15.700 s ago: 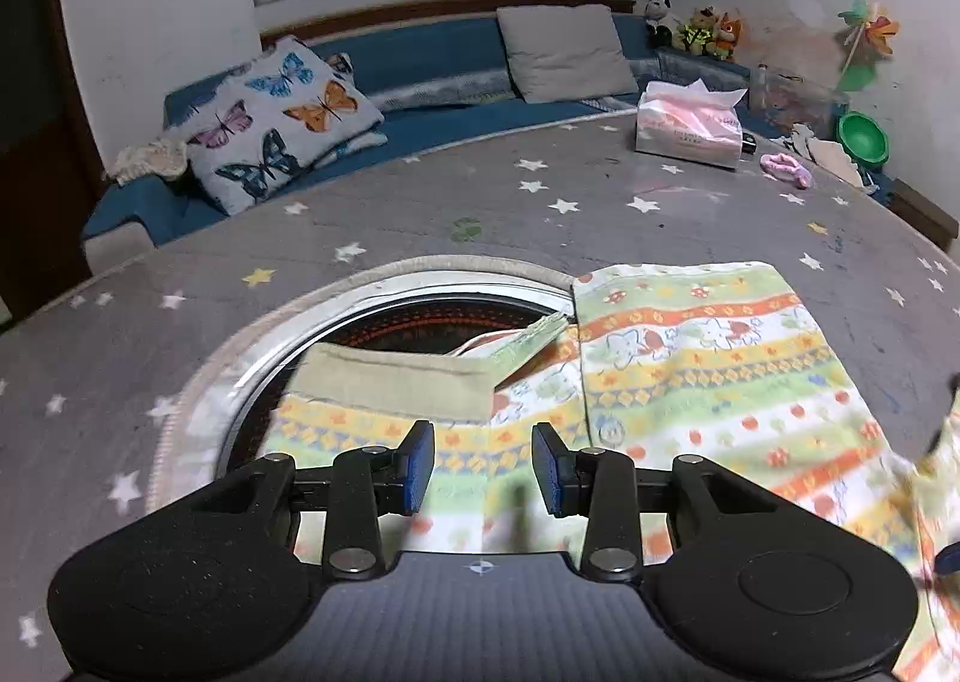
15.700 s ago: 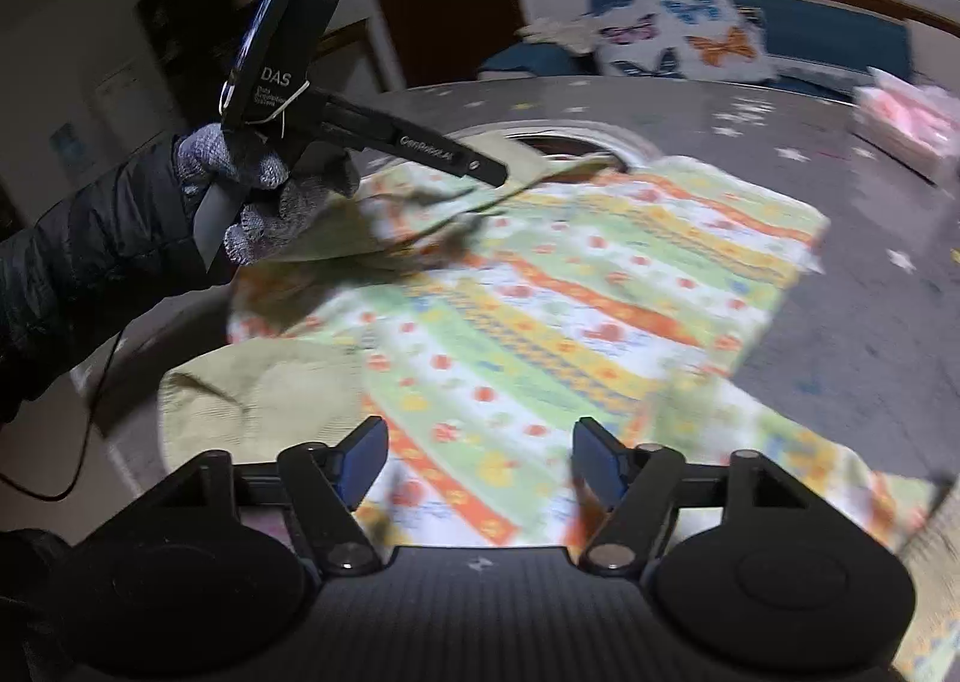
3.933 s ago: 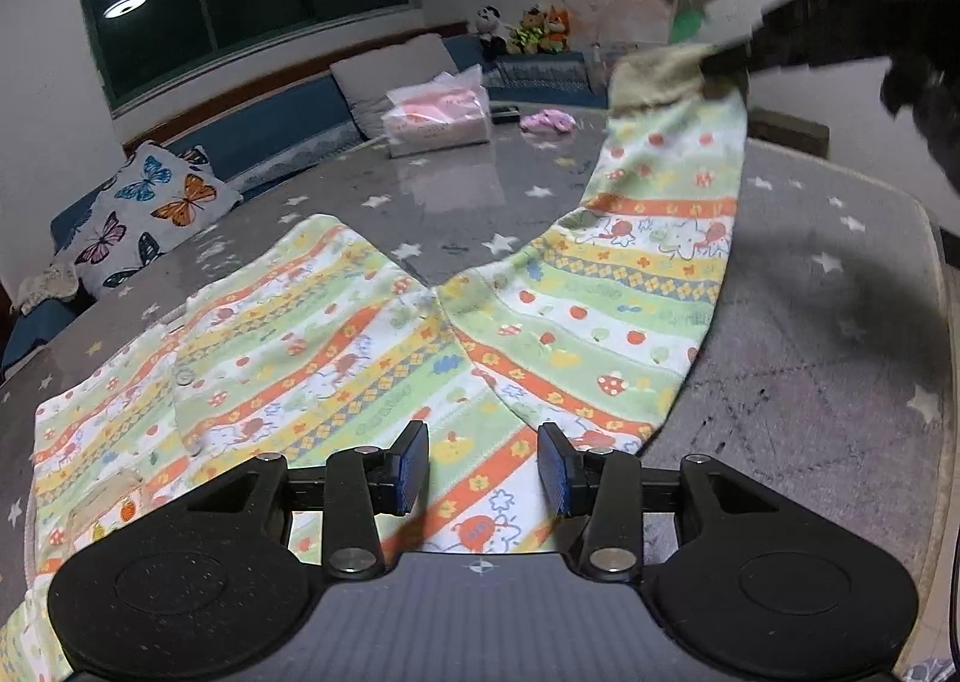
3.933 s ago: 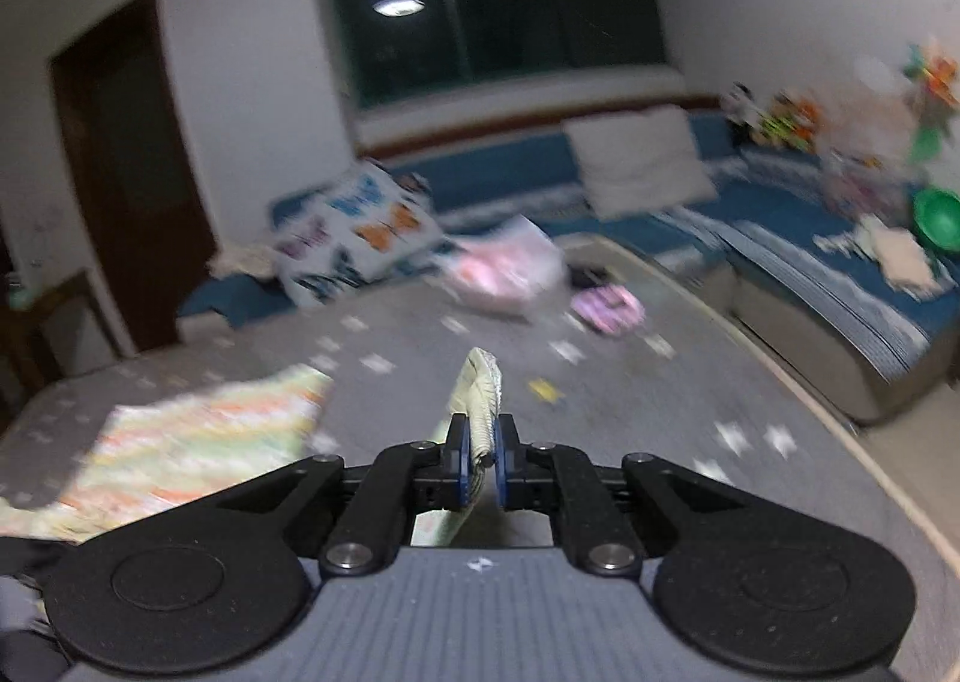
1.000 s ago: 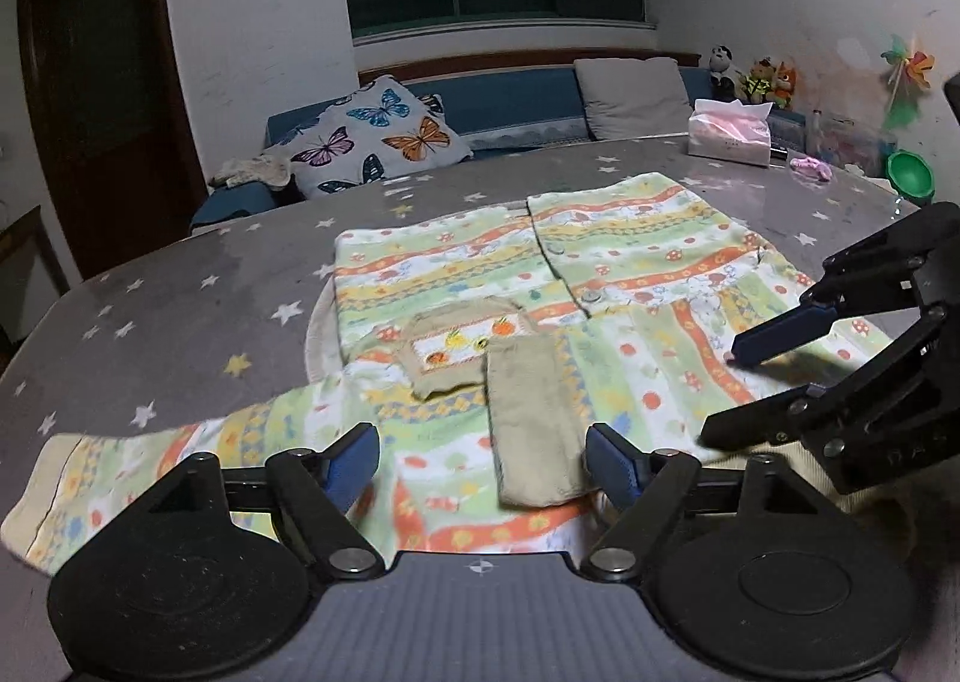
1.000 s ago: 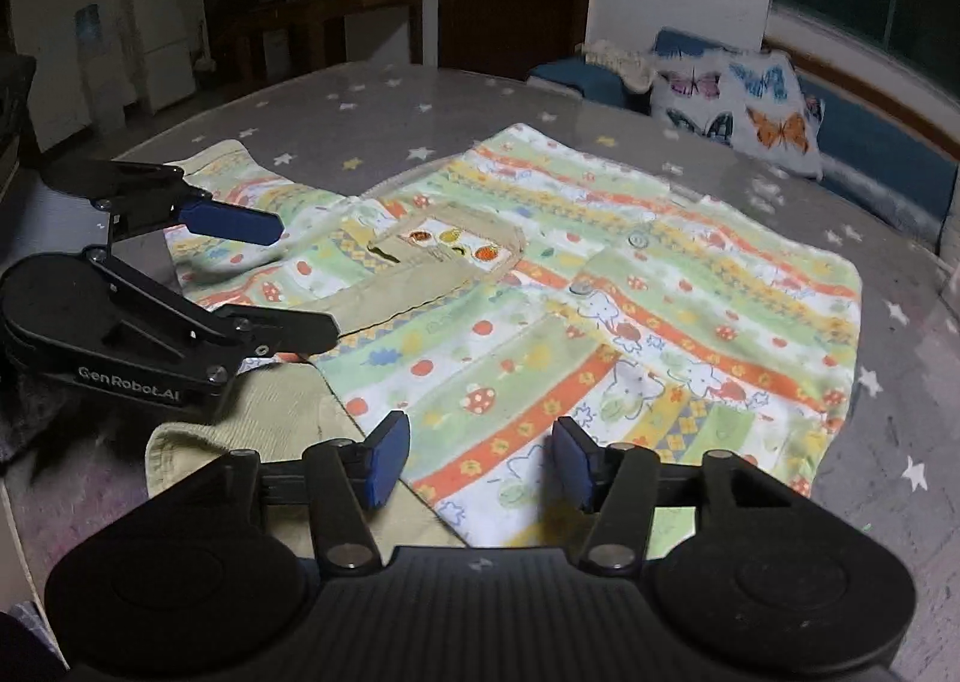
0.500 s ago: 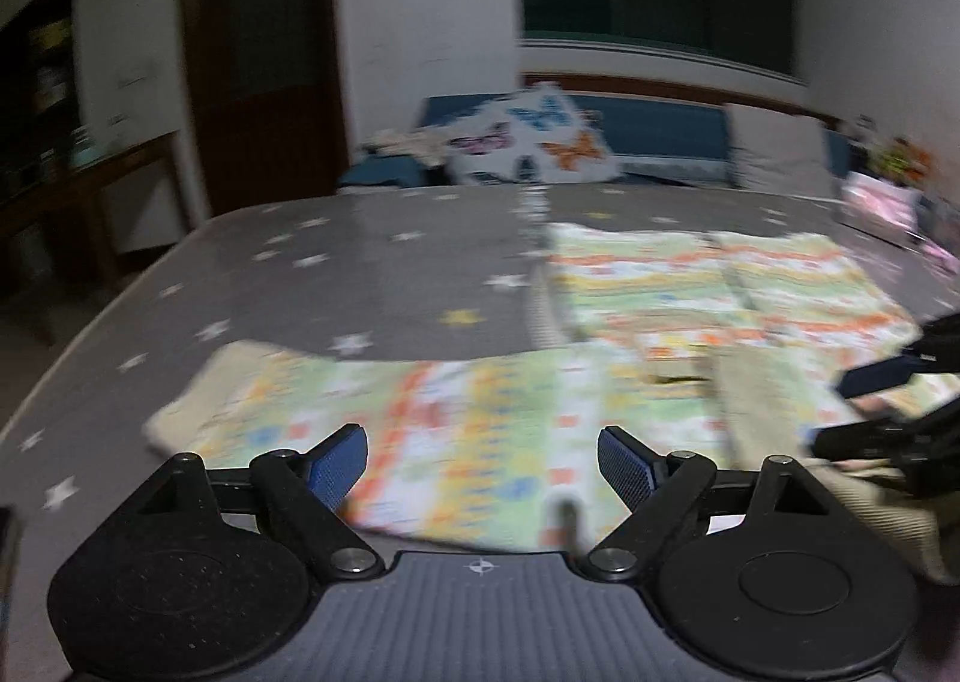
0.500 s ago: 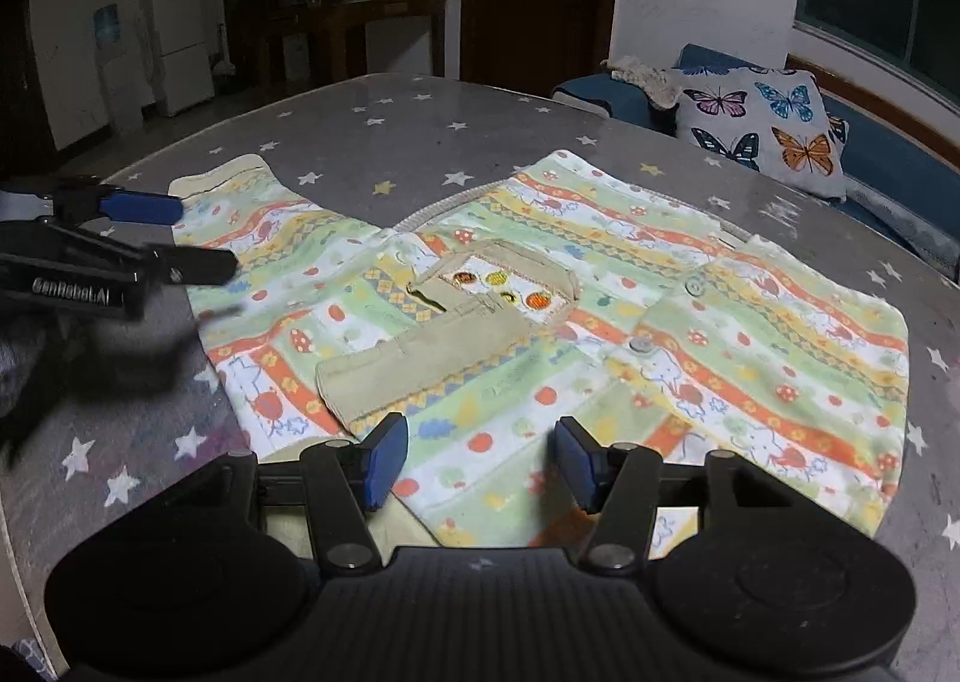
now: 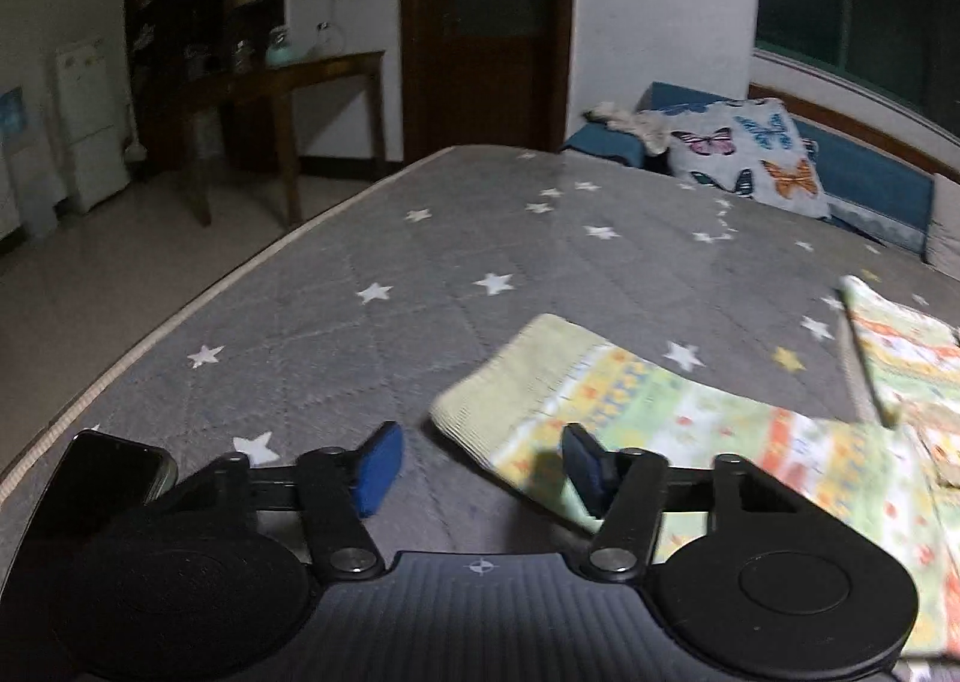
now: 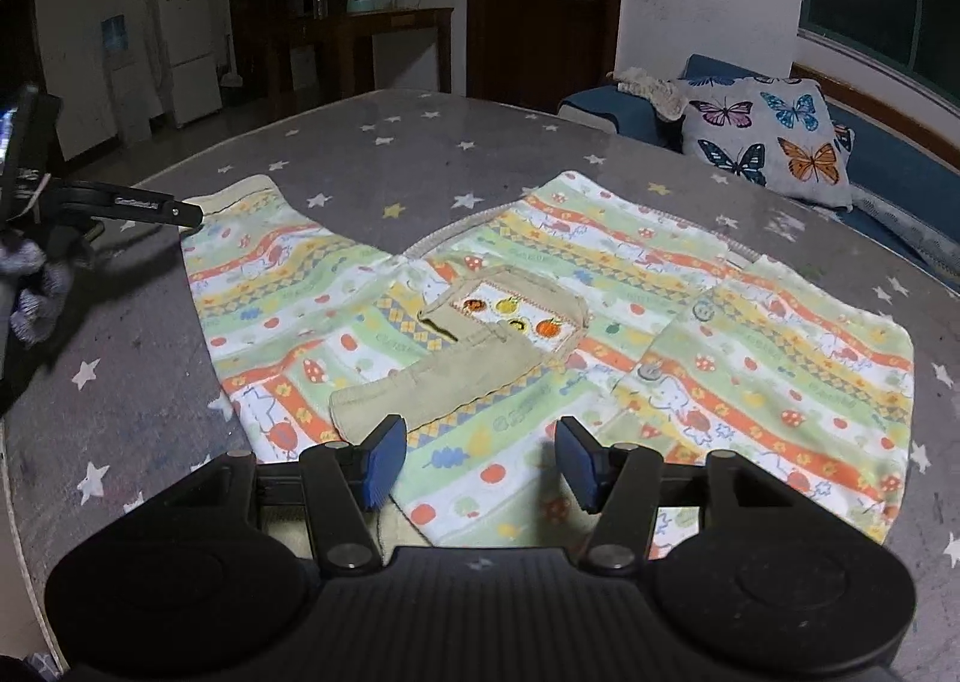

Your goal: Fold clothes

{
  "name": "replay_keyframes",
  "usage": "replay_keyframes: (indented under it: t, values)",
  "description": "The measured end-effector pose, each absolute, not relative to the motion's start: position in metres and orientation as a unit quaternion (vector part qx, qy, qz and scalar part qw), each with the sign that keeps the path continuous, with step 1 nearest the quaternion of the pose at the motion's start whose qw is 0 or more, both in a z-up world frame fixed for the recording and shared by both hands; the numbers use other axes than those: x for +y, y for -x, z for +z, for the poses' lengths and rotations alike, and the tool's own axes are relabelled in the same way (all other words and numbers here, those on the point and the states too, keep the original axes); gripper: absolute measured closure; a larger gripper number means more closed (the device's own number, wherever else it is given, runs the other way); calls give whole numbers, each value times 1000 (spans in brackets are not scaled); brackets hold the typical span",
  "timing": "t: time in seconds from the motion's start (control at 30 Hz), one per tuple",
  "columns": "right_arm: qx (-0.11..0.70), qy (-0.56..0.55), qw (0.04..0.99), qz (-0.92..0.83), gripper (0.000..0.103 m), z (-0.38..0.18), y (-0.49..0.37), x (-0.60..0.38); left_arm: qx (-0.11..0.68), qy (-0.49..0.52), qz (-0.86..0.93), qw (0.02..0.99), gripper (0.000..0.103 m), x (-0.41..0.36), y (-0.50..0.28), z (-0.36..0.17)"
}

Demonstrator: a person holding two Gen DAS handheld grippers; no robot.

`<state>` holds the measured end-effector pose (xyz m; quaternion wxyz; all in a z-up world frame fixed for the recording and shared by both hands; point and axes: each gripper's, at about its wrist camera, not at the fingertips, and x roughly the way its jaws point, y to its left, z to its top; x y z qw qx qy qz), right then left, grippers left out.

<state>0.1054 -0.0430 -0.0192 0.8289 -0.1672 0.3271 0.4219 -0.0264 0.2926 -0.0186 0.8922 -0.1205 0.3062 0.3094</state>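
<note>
A child's striped shirt [image 10: 600, 310] with orange, green and yellow bands lies flat on the grey star-print table [image 10: 420, 154]. One sleeve is folded across its chest, its beige cuff [image 10: 432, 382] lying near the middle. The other sleeve [image 10: 270, 274] stretches out to the left. In the left wrist view my left gripper [image 9: 477, 463] is open, just short of that sleeve's pale cuff [image 9: 516, 382]. It shows at the left in the right wrist view [image 10: 180, 214]. My right gripper [image 10: 474, 457] is open and empty above the shirt's near hem.
The table edge [image 9: 180, 316] runs along the left, with floor beyond. A dark phone-like object [image 9: 102, 478] lies near the left gripper. A blue sofa with a butterfly pillow [image 10: 768, 142] stands behind the table. A wooden desk [image 9: 288, 82] stands at the far wall.
My left gripper has swung left to the outstretched sleeve's cuff and come down close to it. My right gripper has drawn back slightly over the hem. Both stay open.
</note>
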Motion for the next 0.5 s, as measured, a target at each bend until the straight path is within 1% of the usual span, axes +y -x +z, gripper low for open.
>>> replay_keyframes:
  t: [0.03, 0.1, 0.17, 0.2, 0.23, 0.27, 0.5]
  values:
    - [327, 165, 830, 421, 47, -19, -106, -44, 310, 128, 309, 890, 53, 297, 25, -20]
    - [327, 162, 831, 420, 47, -19, -106, -45, 308, 132, 312, 889, 59, 301, 24, -21]
    - [328, 160, 831, 419, 47, -19, -107, -46, 306, 131, 308, 891, 72, 301, 23, -20]
    - [327, 158, 832, 419, 47, -18, -107, -47, 304, 133, 304, 893, 75, 301, 23, -20]
    - [326, 156, 833, 419, 47, -17, -106, -48, 303, 135, 299, 895, 84, 301, 24, -20]
    - [324, 154, 834, 419, 47, -16, -106, -49, 299, 137, 291, 899, 91, 298, 24, -15]
    - [315, 135, 844, 412, 47, -6, -107, -64, 257, 139, 216, 931, 93, 256, 23, 23]
